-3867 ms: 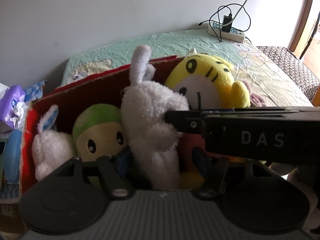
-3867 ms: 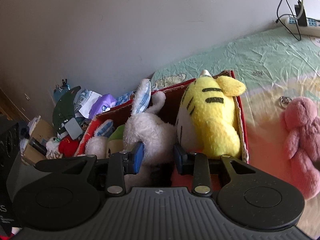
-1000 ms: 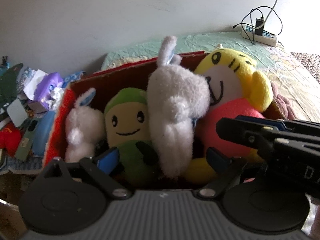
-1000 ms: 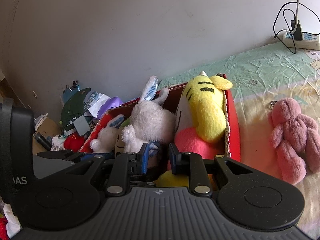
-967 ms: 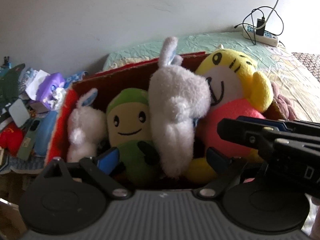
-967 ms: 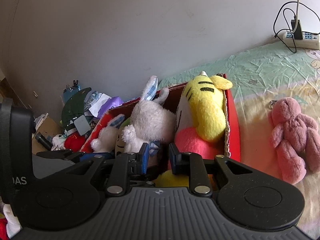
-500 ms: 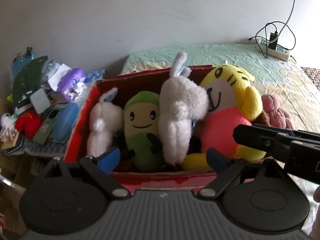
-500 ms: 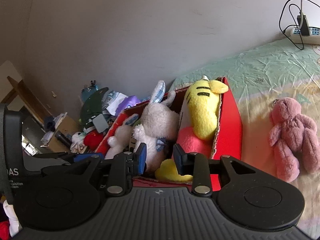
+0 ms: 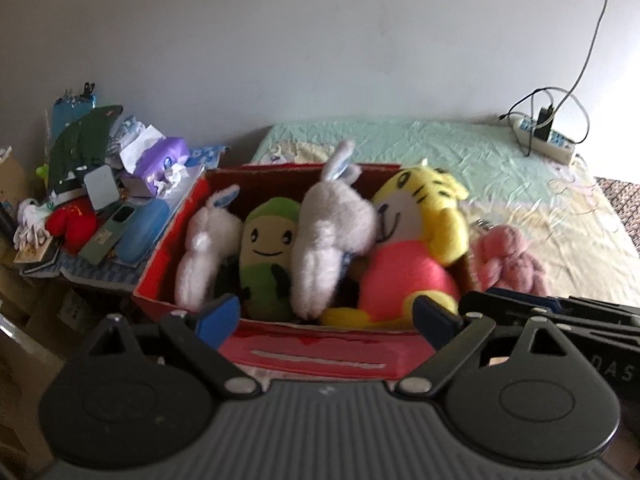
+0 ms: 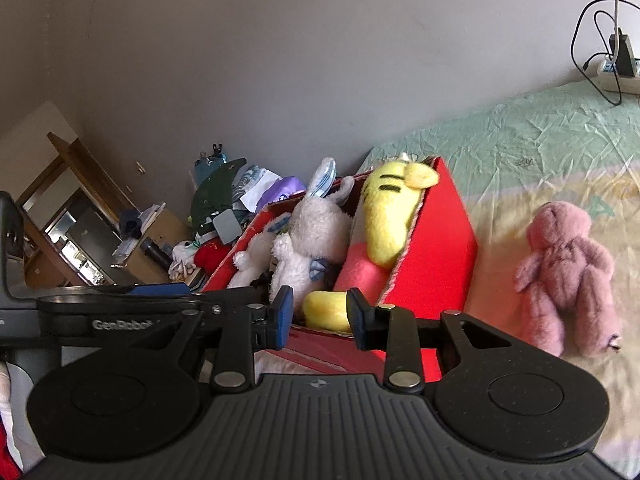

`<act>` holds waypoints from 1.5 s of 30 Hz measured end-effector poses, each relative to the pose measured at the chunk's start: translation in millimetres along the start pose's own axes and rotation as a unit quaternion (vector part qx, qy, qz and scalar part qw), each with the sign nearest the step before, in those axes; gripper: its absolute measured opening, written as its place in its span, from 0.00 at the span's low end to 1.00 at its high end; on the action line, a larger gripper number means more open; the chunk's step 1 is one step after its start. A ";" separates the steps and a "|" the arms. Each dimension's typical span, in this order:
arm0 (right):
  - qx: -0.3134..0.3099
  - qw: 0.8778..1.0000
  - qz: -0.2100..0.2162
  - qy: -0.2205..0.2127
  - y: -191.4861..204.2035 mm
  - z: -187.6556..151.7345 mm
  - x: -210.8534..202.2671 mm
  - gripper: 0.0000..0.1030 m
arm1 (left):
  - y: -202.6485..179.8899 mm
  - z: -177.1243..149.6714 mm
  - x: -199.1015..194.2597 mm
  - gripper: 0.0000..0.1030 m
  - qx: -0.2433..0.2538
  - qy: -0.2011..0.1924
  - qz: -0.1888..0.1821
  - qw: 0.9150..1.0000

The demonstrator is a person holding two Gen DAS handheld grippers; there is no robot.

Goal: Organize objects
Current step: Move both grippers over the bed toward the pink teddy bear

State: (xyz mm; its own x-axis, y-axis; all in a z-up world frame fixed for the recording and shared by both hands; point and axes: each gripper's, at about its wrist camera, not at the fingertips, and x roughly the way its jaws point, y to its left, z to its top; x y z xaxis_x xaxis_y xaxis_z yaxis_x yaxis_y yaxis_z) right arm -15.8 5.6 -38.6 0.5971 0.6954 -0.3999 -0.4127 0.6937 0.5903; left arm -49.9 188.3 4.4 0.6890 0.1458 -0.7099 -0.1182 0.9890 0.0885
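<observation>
Red cardboard box (image 9: 320, 354) is sitting at the near end of the bed (image 9: 460, 152), and four plush toys are standing packed side by side inside it: a small white bunny (image 9: 204, 252) at the left end, a green-capped doll (image 9: 268, 256) beside it, a larger white rabbit (image 9: 328, 240) leaning against the doll, and a yellow tiger in a pink top (image 9: 416, 248) filling the right end. In the right wrist view the same box (image 10: 436, 256) is showing its right wall, with the tiger (image 10: 388, 216) rising above the rim and the rabbit (image 10: 308, 232) next to it.

A pink plush bear (image 10: 568, 276) is lying on the bedsheet to the right of the box, apart from it.

The left tongs (image 9: 326, 314) are hanging wide apart in front of the box with nothing between them. The right tongs (image 10: 320, 314) are standing slightly apart; their jaws have just been opening, and they are gripping nothing, the tiger's yellow foot showing beyond the gap.

A cluttered tabletop (image 9: 80, 264) is standing left of the box, carrying a purple tissue pack (image 9: 160, 160), a red plush item (image 9: 70, 222) and a blue case (image 9: 142, 230). A white power strip (image 9: 546, 142) with cables is lying at the far right corner of the bed.
</observation>
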 end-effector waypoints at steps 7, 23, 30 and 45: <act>0.020 1.000 -0.016 0.002 -34.7 -0.5 -19.5 0.32 | -35.5 0.2 -15.7 0.91 0.011 -0.028 -0.032 0.999; 0.092 0.993 -0.075 -0.001 -109.0 -10.2 -55.9 0.33 | -138.8 -1.2 -0.6 0.90 0.094 -0.016 -0.098 0.991; 0.123 0.988 -0.097 0.007 -138.7 -13.3 -58.9 0.33 | -166.6 -14.7 21.5 0.88 0.128 -0.011 -0.126 0.984; 0.147 0.983 -0.106 0.036 -178.4 -10.5 -29.8 0.34 | -186.6 -33.9 93.0 0.73 0.109 0.048 -0.096 0.988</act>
State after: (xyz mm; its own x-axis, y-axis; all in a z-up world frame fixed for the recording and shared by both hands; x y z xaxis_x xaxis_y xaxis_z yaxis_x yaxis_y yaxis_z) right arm 32.8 -136.9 -139.3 0.5931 0.5606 -0.5779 -0.0612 0.7470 0.6620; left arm 12.0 16.5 -101.8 0.6116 -0.0380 -0.7902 0.1730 0.9811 0.0867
